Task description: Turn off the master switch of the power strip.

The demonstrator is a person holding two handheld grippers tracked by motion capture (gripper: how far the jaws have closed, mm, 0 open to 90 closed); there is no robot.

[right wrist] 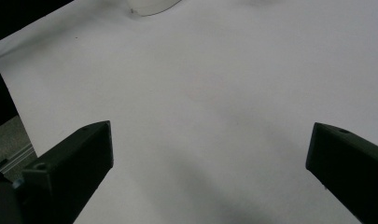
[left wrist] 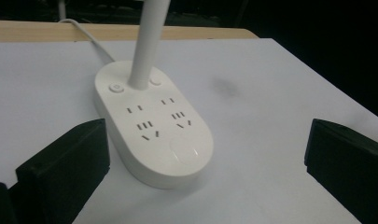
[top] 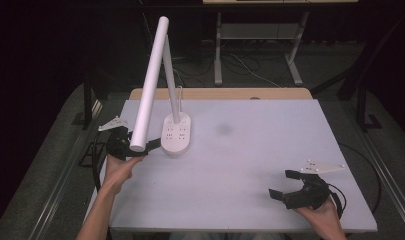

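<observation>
With its fingers spread wide just short of the lamp base [left wrist: 151, 133], the left gripper [top: 135, 145] should likely centre on the base's rounded end before clenching, while the right gripper [top: 285, 186] hangs released over the bare surface [top: 250, 150].

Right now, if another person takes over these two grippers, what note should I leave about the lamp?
Left gripper: open, jaws apart, facing the lamp base, not touching it.
Right gripper: open, holding nothing, above the bare white table at its near right.
Lamp: base stands at the table's far left; its white head slopes down toward the left gripper.
Done: nothing gripped yet.
Left: probably close in on the base or its buttons.
</observation>
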